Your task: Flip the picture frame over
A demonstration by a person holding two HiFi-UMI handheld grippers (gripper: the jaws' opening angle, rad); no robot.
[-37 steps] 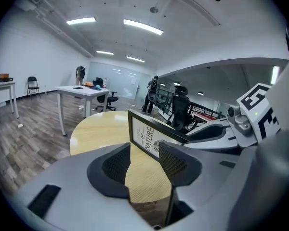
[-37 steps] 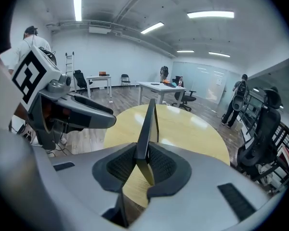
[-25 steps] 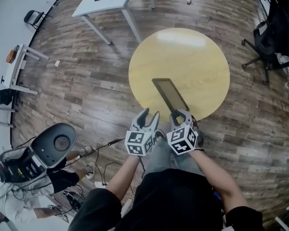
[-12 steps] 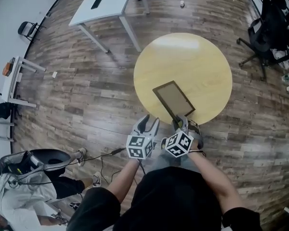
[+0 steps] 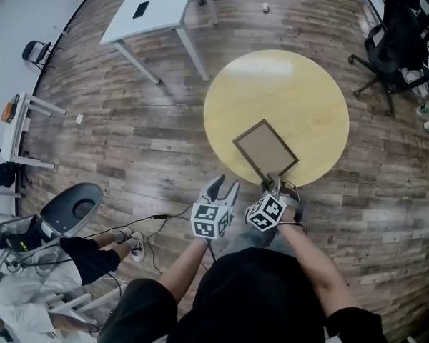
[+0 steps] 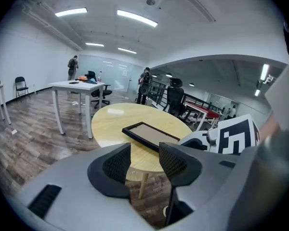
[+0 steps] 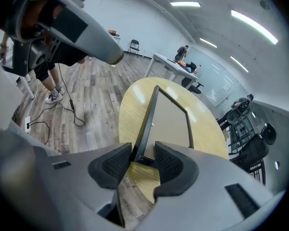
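Your right gripper (image 5: 274, 186) has just been spreading its jaws, the picture frame's (image 5: 265, 150) near corner loose between them. The frame lies flat on the desk (image 5: 300, 84), stretching away from those jaws. Your left gripper (image 5: 221, 187), jaws apart and empty, hangs farther off.

The round table (image 5: 286, 84) fills the upper centre-right of the head view. The picture frame (image 5: 264, 151) lies flat on the table's lower part, its near corner reaching the table's lower edge. At that edge is the right gripper (image 5: 279, 184), whose jaws have just been opening and stand either side of the frame's corner. The left gripper (image 5: 224, 184) is just to its left, off the table and over the floor. A rectangular table (image 5: 157, 9) stands at the upper left with a phone (image 5: 141, 8) on it. A folding chair (image 5: 36, 50) is further left. An office chair (image 5: 397, 48) stands at the right edge. A swivel chair (image 5: 75, 207) stands at the lower left, and a cable (image 5: 157, 219) runs along the floor between it and the grippers.
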